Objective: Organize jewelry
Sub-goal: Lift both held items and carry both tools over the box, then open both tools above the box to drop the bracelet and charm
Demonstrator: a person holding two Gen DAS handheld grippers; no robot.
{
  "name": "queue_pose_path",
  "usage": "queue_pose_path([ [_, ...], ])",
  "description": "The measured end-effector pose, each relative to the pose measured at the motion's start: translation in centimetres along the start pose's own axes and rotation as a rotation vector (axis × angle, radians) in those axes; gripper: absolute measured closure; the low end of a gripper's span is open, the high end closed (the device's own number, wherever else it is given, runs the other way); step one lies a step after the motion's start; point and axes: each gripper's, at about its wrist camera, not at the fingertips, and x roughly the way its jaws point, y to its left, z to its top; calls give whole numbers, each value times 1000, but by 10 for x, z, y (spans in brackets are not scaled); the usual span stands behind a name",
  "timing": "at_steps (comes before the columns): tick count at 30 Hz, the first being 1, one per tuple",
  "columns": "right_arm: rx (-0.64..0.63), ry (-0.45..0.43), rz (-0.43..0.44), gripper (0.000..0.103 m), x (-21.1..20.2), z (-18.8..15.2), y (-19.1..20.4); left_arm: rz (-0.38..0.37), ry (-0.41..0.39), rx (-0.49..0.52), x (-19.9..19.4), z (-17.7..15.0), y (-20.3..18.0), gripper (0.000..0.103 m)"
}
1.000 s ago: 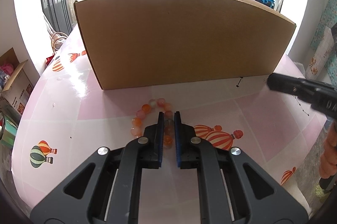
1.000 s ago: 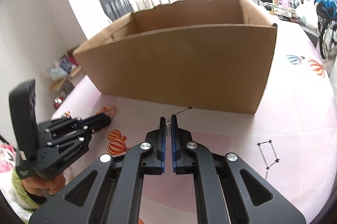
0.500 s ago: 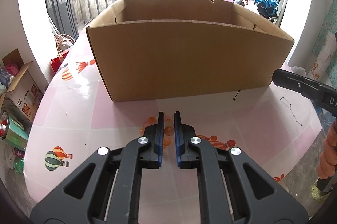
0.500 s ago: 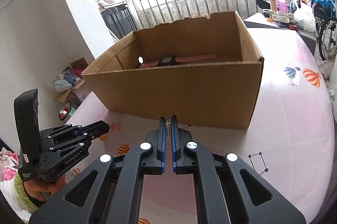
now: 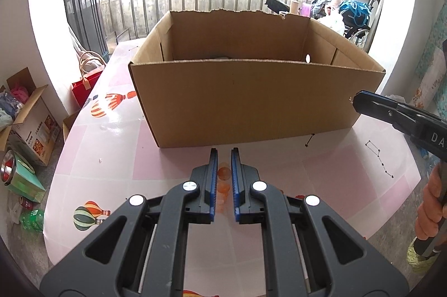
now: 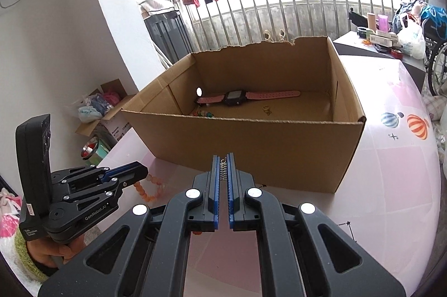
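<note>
An open cardboard box stands on the pink balloon-print table. Inside the box lie a pink watch, a small gold piece and some coloured beads. My left gripper is shut on an orange bead bracelet. In the right wrist view the bracelet hangs from the left gripper above the table. My right gripper is shut on a small silver chain piece, in front of the box's near wall. The right gripper sits by the box's right corner.
The table's left edge drops to a floor with a cardboard carton, a green tin and a red bag. A railing with hanging clothes runs behind the box. A hand holds the right gripper's handle.
Both grippers have risen, so the box's inside has come into view. The bead bracelet has left the table with the left gripper. The silver piece stays between the right fingers.
</note>
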Motion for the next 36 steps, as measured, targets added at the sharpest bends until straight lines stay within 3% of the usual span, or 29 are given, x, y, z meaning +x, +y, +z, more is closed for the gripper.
queue_pose_path([
  [12,-13,-26,21,98,-5,17,-1,-9,-67,12,-23,16,2,95],
  [19,-19,-57,44,98,-10,53,-8,-95,-181,24,-54,58,14,95],
  [23,-8,-68,71,98,-8,78,-18,-196,-212,-4,-59,91,27,95],
  [31,51,-24,138,98,17,112,-46,-327,-169,-61,-20,133,35,95],
  [36,68,40,117,98,45,120,-60,-322,-141,-34,19,146,21,95],
])
